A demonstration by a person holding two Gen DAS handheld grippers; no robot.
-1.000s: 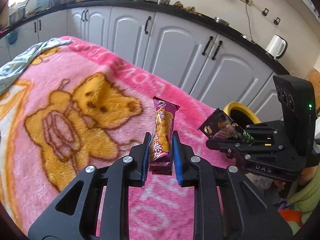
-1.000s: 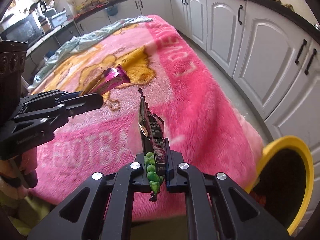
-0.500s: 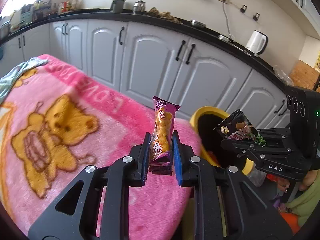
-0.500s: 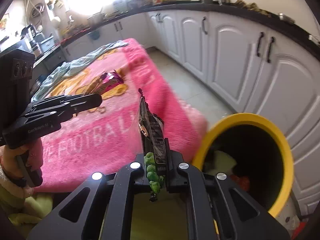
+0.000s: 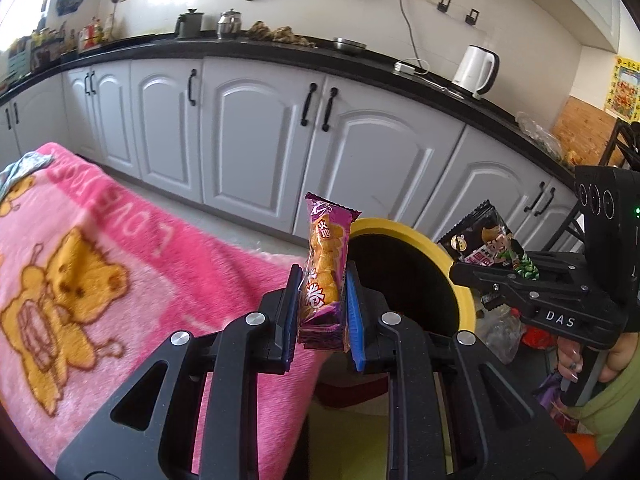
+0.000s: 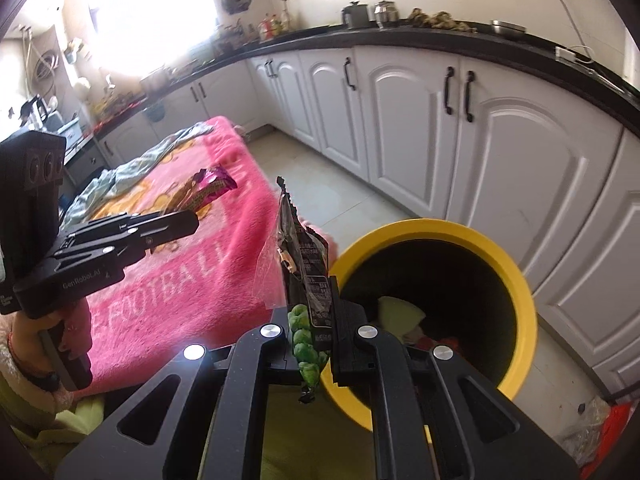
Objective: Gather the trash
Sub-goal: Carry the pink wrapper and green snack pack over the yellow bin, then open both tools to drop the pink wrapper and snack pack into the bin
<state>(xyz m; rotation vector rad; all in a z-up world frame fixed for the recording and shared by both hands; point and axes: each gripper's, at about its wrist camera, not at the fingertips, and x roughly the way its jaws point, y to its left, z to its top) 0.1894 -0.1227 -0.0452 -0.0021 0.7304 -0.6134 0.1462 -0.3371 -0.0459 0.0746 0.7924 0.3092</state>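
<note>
My left gripper (image 5: 322, 292) is shut on a purple and orange snack wrapper (image 5: 326, 264) that stands upright between its blue pads. It hangs over the pink blanket's edge, just left of the yellow-rimmed bin (image 5: 444, 256). My right gripper (image 6: 314, 312) is shut on a black wrapper with green peas (image 6: 306, 276), held by the near left rim of the yellow-rimmed bin (image 6: 516, 280). In the left wrist view the right gripper (image 5: 468, 270) sits beyond the bin's right rim with the black wrapper (image 5: 486, 242). In the right wrist view the left gripper (image 6: 188, 220) carries the purple wrapper (image 6: 208, 188).
A pink teddy-bear blanket (image 5: 100, 280) covers the table to the left, with a pale blue cloth (image 6: 136, 168) at its far end. White cupboards (image 5: 260, 136) under a black counter run behind. Some trash (image 6: 400, 312) lies in the bin. More litter (image 5: 500, 328) lies on the floor.
Both grippers have swung from over the blanket toward the bin, still holding their wrappers. The bin now fills more of both views and the blanket has slid left.
</note>
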